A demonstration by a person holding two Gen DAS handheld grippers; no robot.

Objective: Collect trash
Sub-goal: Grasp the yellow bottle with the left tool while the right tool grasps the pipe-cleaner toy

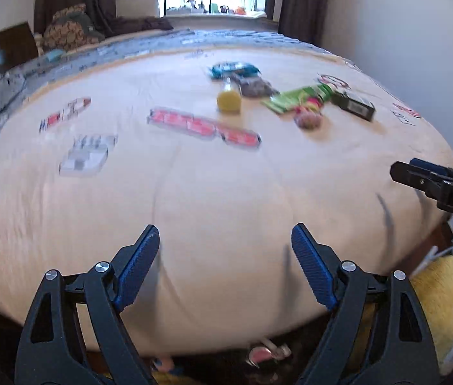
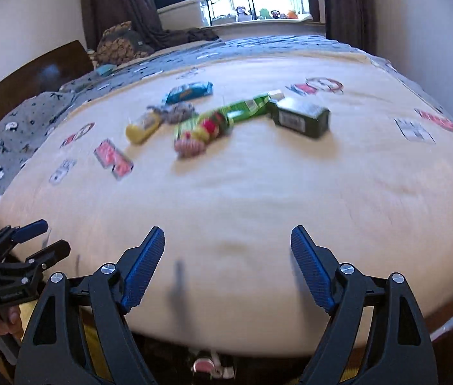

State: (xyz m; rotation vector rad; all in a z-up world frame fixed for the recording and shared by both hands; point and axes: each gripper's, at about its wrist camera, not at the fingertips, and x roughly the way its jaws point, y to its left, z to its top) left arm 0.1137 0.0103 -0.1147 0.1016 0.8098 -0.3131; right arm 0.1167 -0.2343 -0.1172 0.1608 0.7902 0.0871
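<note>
Both tongs [image 1: 225, 235] [image 2: 228, 237] wide, empty; trash [image 2: 213, 118] well beyond them.

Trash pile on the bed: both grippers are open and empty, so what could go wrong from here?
1. The yellow bottle, grey wrapper and green wrapper touch or overlap, so one grab may drag neighbours.
2. The bedspread is soft; closing fingers could pinch fabric along with the flat blue wrapper.
3. The dark box looks wide for one grip.

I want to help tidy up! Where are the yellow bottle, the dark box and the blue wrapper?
Yellow bottle [image 2: 141, 127]: right wrist view, its body.
Dark box [image 2: 301, 117]: right wrist view, its front side.
Blue wrapper [image 2: 189, 91]: right wrist view, its middle.
</note>
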